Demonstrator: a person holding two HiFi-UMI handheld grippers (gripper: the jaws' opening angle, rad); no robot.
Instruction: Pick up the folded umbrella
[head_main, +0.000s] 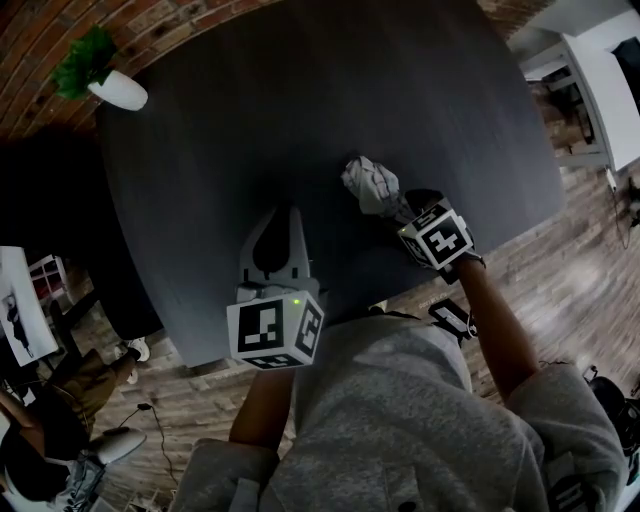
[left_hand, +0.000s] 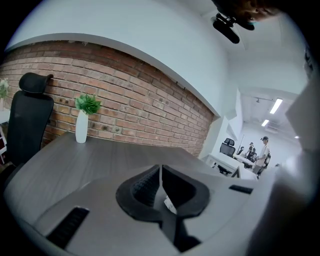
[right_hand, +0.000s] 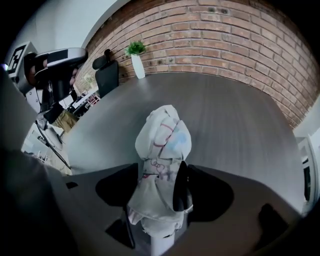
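The folded umbrella (head_main: 372, 185), a white bundle with pink and blue print, lies on the dark table (head_main: 250, 110) near its front right edge. My right gripper (head_main: 397, 207) points steeply down over its near end. In the right gripper view the umbrella (right_hand: 162, 140) runs up between the jaws of that gripper (right_hand: 155, 192); the right pad (right_hand: 181, 187) lies along the fabric, and the left pad is hidden behind it. The jaws stand wide and do not squeeze the bundle. My left gripper (head_main: 283, 218) hovers over the table's front edge with its pads (left_hand: 160, 176) together and nothing held.
A white vase with a green plant (head_main: 118, 90) stands at the table's far left corner, in front of a brick wall (left_hand: 125, 105). A black office chair (left_hand: 30, 115) is beside it. White desks (head_main: 600, 90) and people (left_hand: 262, 150) are off to the right.
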